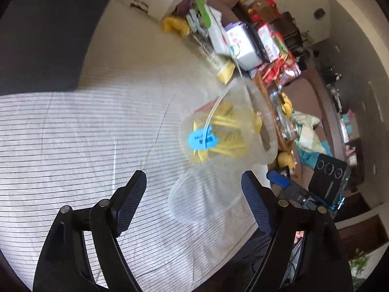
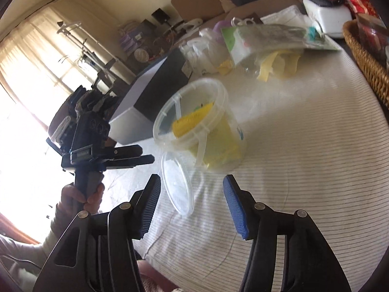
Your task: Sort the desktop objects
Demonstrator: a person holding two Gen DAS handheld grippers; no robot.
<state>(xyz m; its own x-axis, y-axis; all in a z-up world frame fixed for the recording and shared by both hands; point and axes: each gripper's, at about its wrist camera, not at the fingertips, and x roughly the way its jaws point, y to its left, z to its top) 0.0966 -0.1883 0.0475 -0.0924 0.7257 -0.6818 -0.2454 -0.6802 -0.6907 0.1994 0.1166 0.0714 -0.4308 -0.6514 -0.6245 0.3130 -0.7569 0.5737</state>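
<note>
While both show the tub (image 1: 228,131), only right wrist shows its lid (image 2: 177,185).

Blown-out window (image 2: 29,112) glare at left, motion blur, fisheye-warped dark edges

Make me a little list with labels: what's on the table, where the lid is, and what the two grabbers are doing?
surface: striped white cloth
tub: clear plastic tub, upright, open on top
inside tub: yellow packets
lid: clear lid, off, leaning against the tub's near side
left gripper: open, holding nothing, lid just ahead of it
right gripper: open, holding nothing, lid between its fingers but not pinched
behind tub: dark box, wicker basket, bags and packets
</note>
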